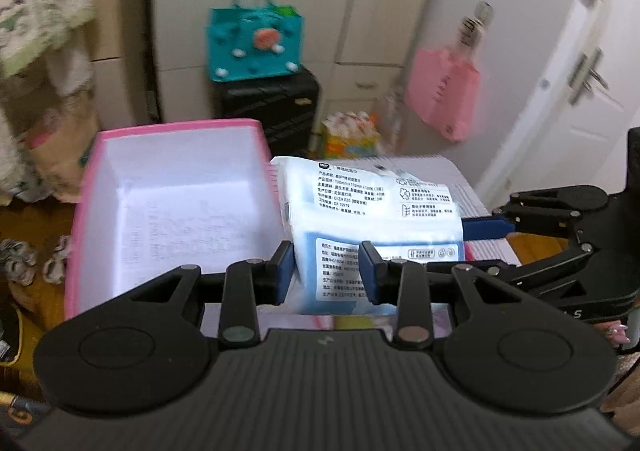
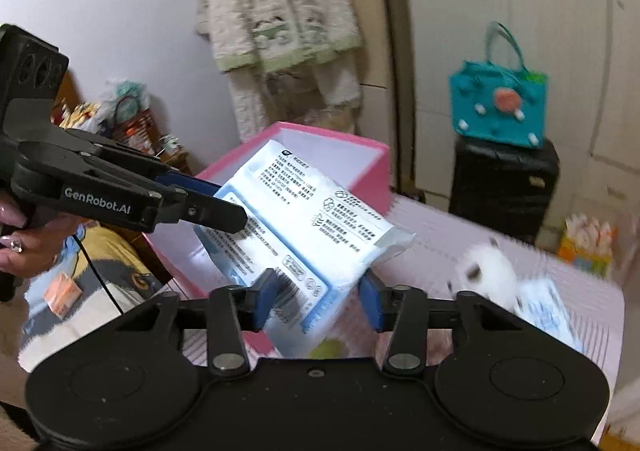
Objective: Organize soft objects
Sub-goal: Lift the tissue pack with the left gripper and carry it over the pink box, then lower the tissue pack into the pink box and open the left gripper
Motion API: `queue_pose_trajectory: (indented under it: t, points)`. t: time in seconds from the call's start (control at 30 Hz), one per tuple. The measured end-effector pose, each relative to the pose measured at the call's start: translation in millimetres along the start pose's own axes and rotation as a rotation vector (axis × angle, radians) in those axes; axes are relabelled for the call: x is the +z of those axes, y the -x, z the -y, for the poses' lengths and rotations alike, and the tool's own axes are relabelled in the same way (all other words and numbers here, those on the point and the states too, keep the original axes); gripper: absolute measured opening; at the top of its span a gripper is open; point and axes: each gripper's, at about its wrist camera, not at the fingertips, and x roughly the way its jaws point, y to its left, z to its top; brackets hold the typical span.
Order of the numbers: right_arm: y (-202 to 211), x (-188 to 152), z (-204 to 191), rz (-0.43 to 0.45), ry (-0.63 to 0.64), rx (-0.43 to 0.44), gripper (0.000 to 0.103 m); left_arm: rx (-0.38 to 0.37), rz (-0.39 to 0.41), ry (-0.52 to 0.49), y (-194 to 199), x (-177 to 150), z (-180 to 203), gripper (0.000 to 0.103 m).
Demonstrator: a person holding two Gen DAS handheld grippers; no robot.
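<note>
— Pack of tissues [image 2: 304,227]: who's gripping it?
— Both. The left gripper [image 1: 326,271] and the right gripper [image 2: 318,301] are each pinching an end; it's hanging tilted over the pink box [image 1: 176,187], long axis running between them.
— Beyond?
— Pink mat [image 2: 432,227], black suitcase [image 1: 276,107], teal bag [image 1: 254,43] sitting on top.
</note>
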Motion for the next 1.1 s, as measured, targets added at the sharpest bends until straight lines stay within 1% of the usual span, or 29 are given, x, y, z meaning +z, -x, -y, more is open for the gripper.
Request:
queue_pose_trajectory:
  t: [0.03,0.13,0.23,0.33,0.47,0.53,0.6,0.67,0.8,0.9,0.93,1.03,1.1]
  points:
    - [-3.8,6.9,-2.8,-0.006,0.023,0.012,0.034,0.02,0.009,0.009,3.2,2.0,-8.0,0.034]
    - [-15.4,27.6,-7.7,-0.007,0.051,0.075,0.027,0.063,0.023,0.058,6.8,7.5,-33.3,0.034]
    - [-29.8,46.3,-14.1,-0.01,0.097,0.098,0.025,0.094,0.022,0.099,4.1,11.6,-57.9,0.034]
    - [-53.7,68.2,-20.8,-0.037,0.139,0.094,0.025,0.129,0.018,0.131,-7.2,18.5,-79.3,0.034]
    - [-91.5,92.5,-18.0,-0.088,0.16,0.094,0.025,0.163,-0.019,0.179,-34.3,29.6,-108.6,0.034]
    - [-115.3,101.8,-13.7,-0.114,0.166,0.11,0.025,0.193,-0.078,0.201,-61.3,37.4,-124.9,0.034]
    - [-138.6,107.6,-8.0,-0.142,0.156,0.101,0.025,0.207,-0.12,0.228,-84.2,44.2,-139.8,0.034]
    - [-159.8,111.2,-0.6,-0.159,0.145,0.095,0.025,0.227,-0.147,0.221,-100.8,48.0,-149.3,0.034]
    - [-186.8,115.2,10.0,-0.196,0.116,0.108,0.025,0.252,-0.195,0.218,-121.6,53.5,-163.4,0.034]
    - [-199.9,115.9,14.7,-0.237,0.095,0.129,0.025,0.278,-0.268,0.168,-133.6,55.5,-162.5,0.033]
    - [-203.8,115.4,15.2,-0.246,0.089,0.135,0.025,0.291,-0.285,0.166,-137.7,57.4,-161.9,0.034]
    - [-215.6,113.3,17.1,-0.266,0.074,0.114,0.025,0.309,-0.299,0.144,-148.0,62.4,-161.2,0.034]
    - [-220.3,111.3,20.8,-0.283,0.052,0.113,0.025,0.302,-0.315,0.142,-154.8,63.1,-164.0,0.034]
